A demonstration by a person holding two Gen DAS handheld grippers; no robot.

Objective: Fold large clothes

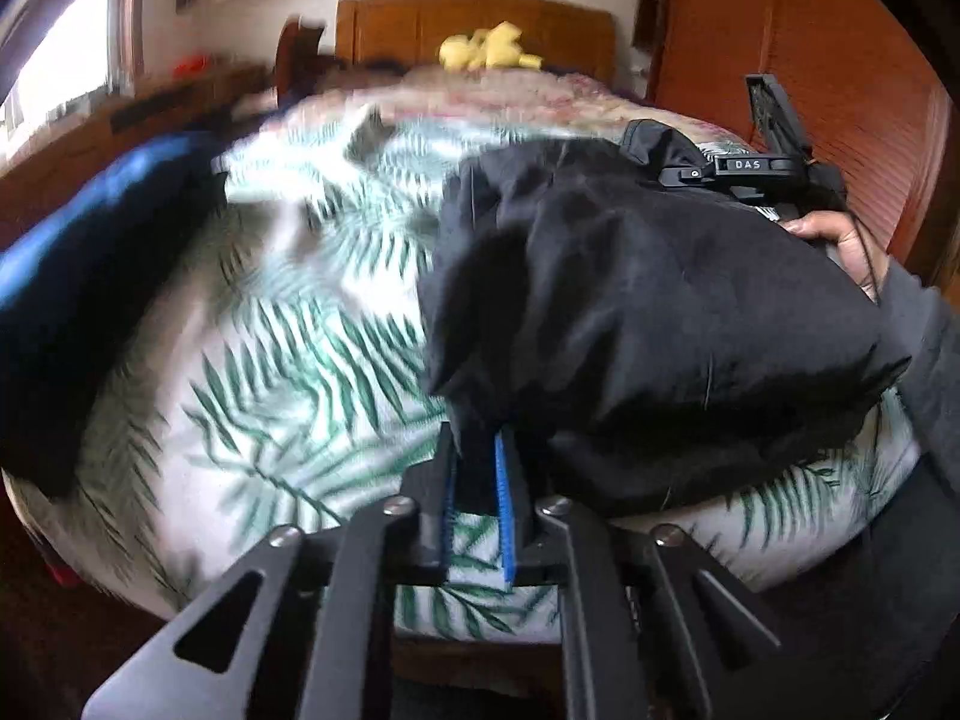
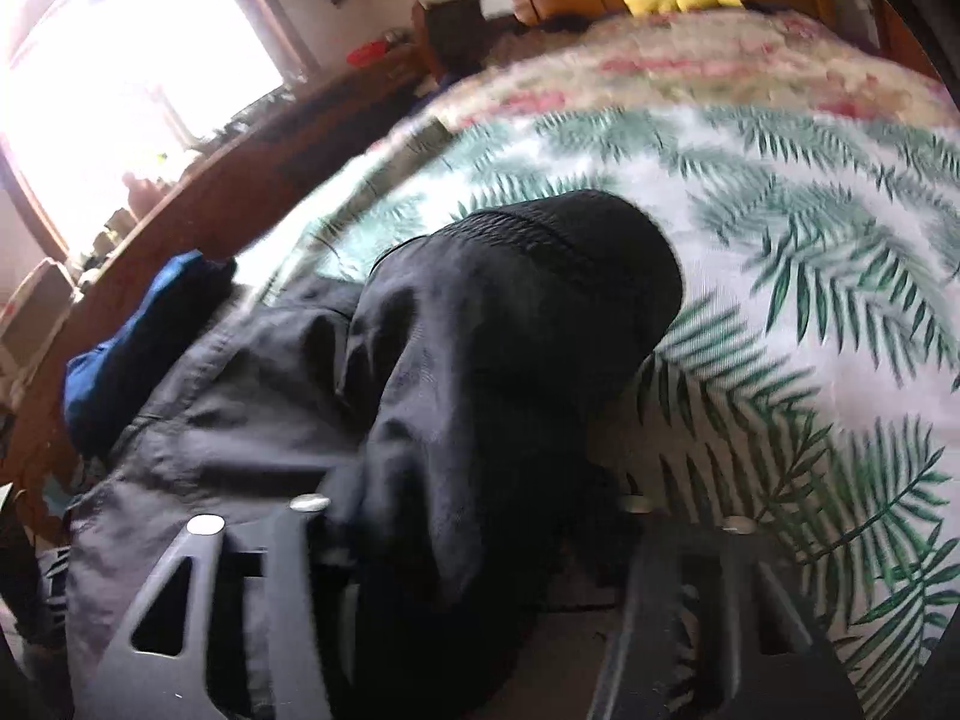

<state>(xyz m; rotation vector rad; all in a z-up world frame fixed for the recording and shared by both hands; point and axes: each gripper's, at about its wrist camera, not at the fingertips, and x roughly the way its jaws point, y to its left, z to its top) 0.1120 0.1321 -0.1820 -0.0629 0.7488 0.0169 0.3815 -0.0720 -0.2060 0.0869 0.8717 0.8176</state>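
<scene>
Here the black garment [image 1: 648, 312] lies bunched on the bedspread [image 1: 288, 360], a white cover printed with green fern leaves, toward the near right part of the bed. In the right wrist view the same garment [image 2: 420, 372] fills the near centre, with a ribbed band along its far rounded edge.

The left gripper [image 1: 477, 456] is clenched on a near fold of the garment: dark cloth sits between its two blue-edged fingers [image 1: 503, 516], and the gap is narrow.

The right gripper [image 1: 678, 171] is seen in the left wrist view at the far right edge of the garment, held by a hand [image 1: 840, 240] in a dark sleeve [image 1: 924, 348]. In its own view, cloth drapes over and between its arms and hides the fingertips. Whether it is grasping the cloth cannot be told.

A blue and black garment [image 1: 78, 264] lies at the left edge of the bed. A flowered blanket [image 2: 690, 60] covers the far part, and a yellow soft toy [image 1: 486, 48] rests against the wooden headboard [image 1: 468, 18]. A bright window [image 2: 126, 72] is on the far left.
</scene>
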